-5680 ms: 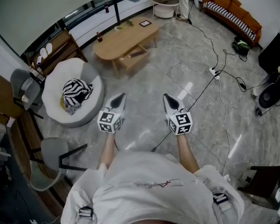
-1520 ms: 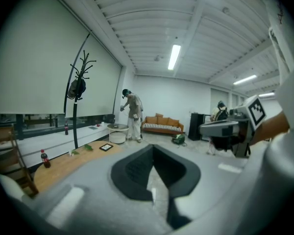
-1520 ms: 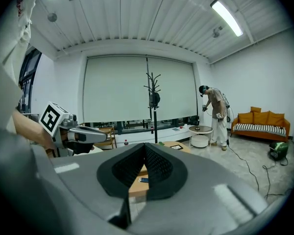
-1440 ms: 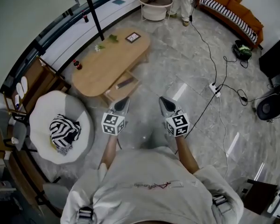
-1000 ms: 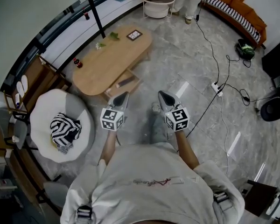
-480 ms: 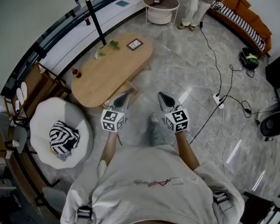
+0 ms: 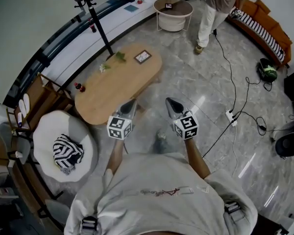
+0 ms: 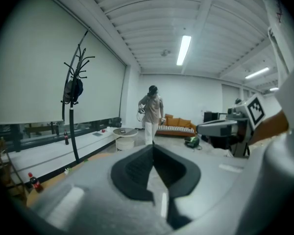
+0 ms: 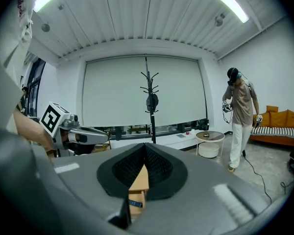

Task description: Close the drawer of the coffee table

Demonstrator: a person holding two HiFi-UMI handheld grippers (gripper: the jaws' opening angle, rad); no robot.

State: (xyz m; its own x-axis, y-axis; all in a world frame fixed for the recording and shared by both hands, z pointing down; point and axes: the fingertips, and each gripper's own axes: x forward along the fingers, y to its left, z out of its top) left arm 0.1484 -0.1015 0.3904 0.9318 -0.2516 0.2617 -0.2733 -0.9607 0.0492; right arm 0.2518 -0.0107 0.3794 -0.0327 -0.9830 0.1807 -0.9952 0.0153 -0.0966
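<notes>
The oval wooden coffee table (image 7: 118, 81) lies just ahead of both grippers in the head view. Its drawer is largely hidden there behind my left gripper (image 7: 131, 103). In the right gripper view a strip of the table and the pulled-out drawer (image 9: 133, 199), with a dark object in it, shows between the jaws. My left gripper (image 8: 153, 148) is shut and empty, held over the table's near edge. The right gripper (image 7: 169, 102) is also shut and empty, above bare floor to the table's right; its closed tips (image 9: 145, 146) point at the table.
A round white armchair (image 7: 49, 131) with a striped cushion stands at the left. On the table lie a framed picture (image 7: 142, 57) and a bottle (image 7: 79, 87). A coat stand (image 7: 99, 26), a round side table (image 7: 172, 11), a standing person (image 7: 216, 9) and floor cables (image 7: 231, 115) surround it.
The coffee table has come nearer, its drawer slipping out of sight behind the left gripper. The person at the back has stepped away from the side table. Both grippers stay shut.
</notes>
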